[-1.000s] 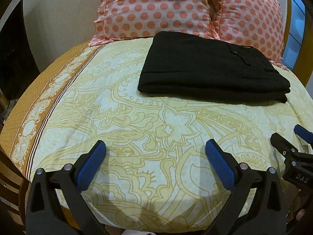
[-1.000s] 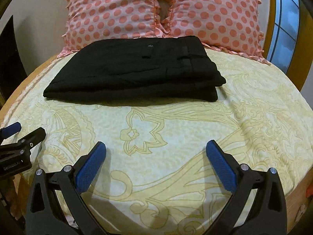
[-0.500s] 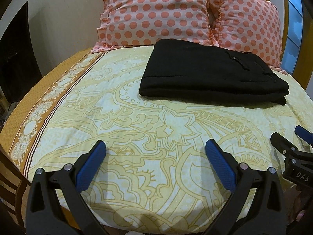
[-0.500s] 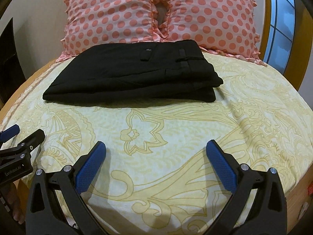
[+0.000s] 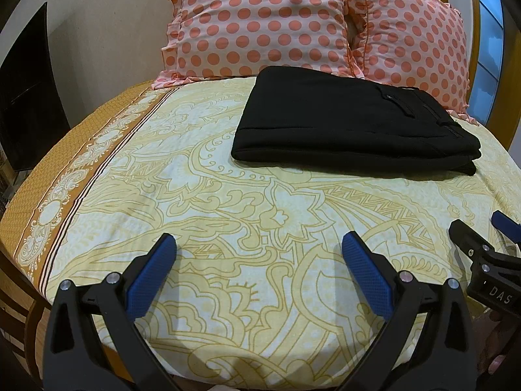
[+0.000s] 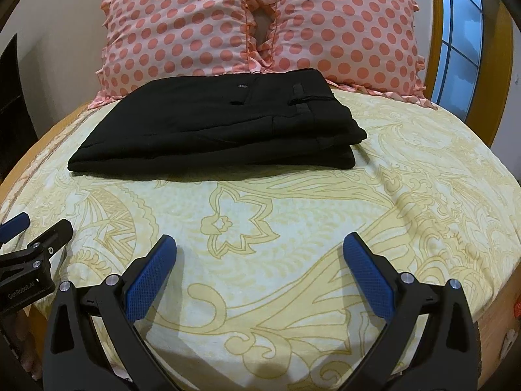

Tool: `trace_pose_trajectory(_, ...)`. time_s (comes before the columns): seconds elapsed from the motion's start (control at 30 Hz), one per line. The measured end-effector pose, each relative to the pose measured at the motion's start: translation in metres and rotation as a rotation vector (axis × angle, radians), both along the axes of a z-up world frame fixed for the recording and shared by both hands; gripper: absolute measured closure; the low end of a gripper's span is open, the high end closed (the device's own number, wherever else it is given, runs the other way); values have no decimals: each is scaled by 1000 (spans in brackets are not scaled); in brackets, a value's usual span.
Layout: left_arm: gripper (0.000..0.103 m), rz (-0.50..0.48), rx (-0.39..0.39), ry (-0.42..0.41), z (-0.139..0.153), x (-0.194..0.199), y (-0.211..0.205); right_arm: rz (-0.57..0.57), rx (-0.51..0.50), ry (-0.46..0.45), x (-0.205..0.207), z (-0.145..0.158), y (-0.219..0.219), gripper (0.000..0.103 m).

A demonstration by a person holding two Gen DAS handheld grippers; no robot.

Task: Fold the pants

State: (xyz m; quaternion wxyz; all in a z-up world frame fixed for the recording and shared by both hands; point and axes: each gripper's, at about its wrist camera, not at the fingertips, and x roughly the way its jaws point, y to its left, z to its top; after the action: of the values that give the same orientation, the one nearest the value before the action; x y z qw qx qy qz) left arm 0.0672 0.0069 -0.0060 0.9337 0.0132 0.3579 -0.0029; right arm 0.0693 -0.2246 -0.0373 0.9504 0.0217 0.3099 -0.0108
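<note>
Black pants (image 5: 351, 123) lie folded into a flat rectangle on the yellow patterned bedsheet (image 5: 228, 202), just in front of the pillows; they also show in the right wrist view (image 6: 221, 127). My left gripper (image 5: 259, 254) is open and empty, hovering over the near part of the bed, well short of the pants. My right gripper (image 6: 260, 254) is open and empty at the same distance, to the right of the left one. Each gripper shows at the edge of the other's view: the right one (image 5: 485, 238) and the left one (image 6: 29, 231).
Two pink polka-dot pillows (image 6: 182, 29) (image 6: 345, 26) lean against the headboard behind the pants. A wooden bed frame (image 6: 501, 65) and a window (image 6: 459, 32) are at the right. A dark panel (image 5: 29, 97) stands left of the bed.
Both grippers have tilted or drawn back a little, so the pants and pillows sit lower in both views. The pants have not moved. Both grippers stay open.
</note>
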Motion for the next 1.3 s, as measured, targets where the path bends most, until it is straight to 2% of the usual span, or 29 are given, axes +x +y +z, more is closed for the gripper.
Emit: trace_pose_trajectory(1.3, 2, -3, 1, -17, 2, -3, -4, -4, 0, -5, -1, 0, 2, 1)
